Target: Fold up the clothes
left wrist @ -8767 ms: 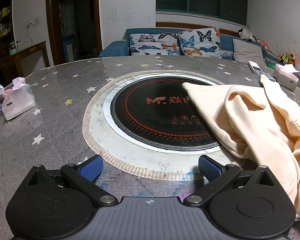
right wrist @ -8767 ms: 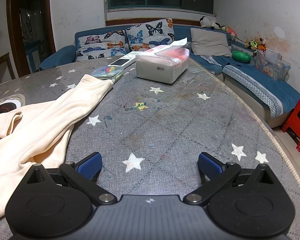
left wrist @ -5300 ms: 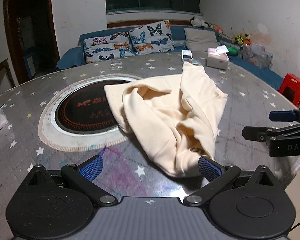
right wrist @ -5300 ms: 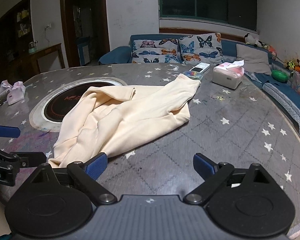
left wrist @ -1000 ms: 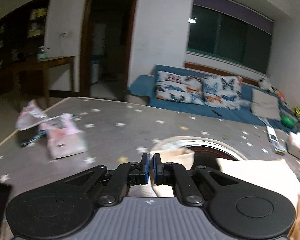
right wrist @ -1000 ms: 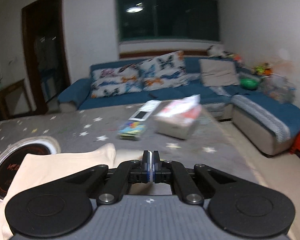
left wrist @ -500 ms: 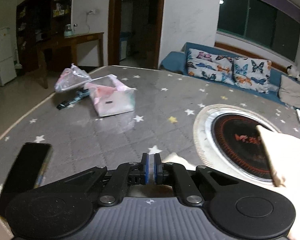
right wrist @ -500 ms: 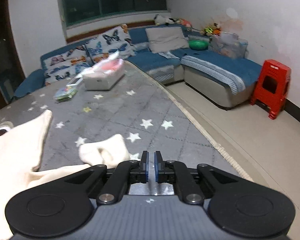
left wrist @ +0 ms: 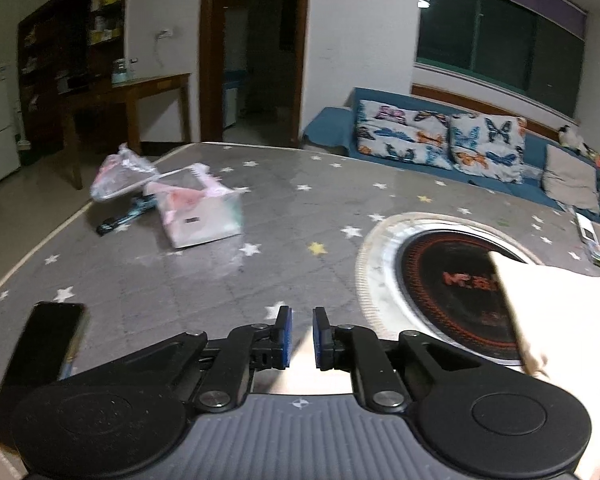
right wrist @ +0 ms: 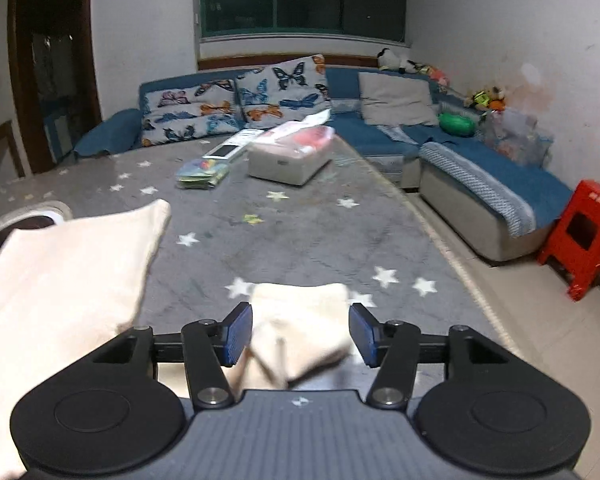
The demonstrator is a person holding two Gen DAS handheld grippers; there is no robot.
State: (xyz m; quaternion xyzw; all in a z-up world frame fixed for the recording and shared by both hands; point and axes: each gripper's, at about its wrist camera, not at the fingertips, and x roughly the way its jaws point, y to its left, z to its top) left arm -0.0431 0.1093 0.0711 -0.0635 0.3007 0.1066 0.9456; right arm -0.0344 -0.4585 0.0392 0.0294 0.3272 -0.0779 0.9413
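- Left hand-held gripper (left wrist: 300,338): I see its blue pads parted by a narrow gap, with a strip of cream cloth showing in that gap; I cannot tell whether the pads touch it.
- Right hand-held gripper (right wrist: 300,334): I see its fingers spread wide, a bunched end of the cloth lying between them, gripped by neither pad.
- Cream garment (right wrist: 72,264): I find it spread on the surface at 9 to 10 o'clock in the right wrist view, a sleeve-like end reaching toward 11 o'clock. In the left wrist view (left wrist: 556,312) it sits at 3 o'clock, overlapping the round cooktop.
- Surface (left wrist: 204,280): grey cover printed with stars.
- Round cooktop (left wrist: 444,272): black disc with red lettering, set in the surface at 2 o'clock in the left view.
- Black phone (left wrist: 40,352): at 8 o'clock, near the surface edge.
- Pink tissue pack (left wrist: 200,216): at 11 o'clock, a clear bag just beside it.
- Grey tissue box (right wrist: 290,158): at 12 o'clock in the right view.
- Blue sofa (right wrist: 480,176): beyond the surface, butterfly cushions along its back.
- Red stool (right wrist: 580,236): on the floor at 3 o'clock.
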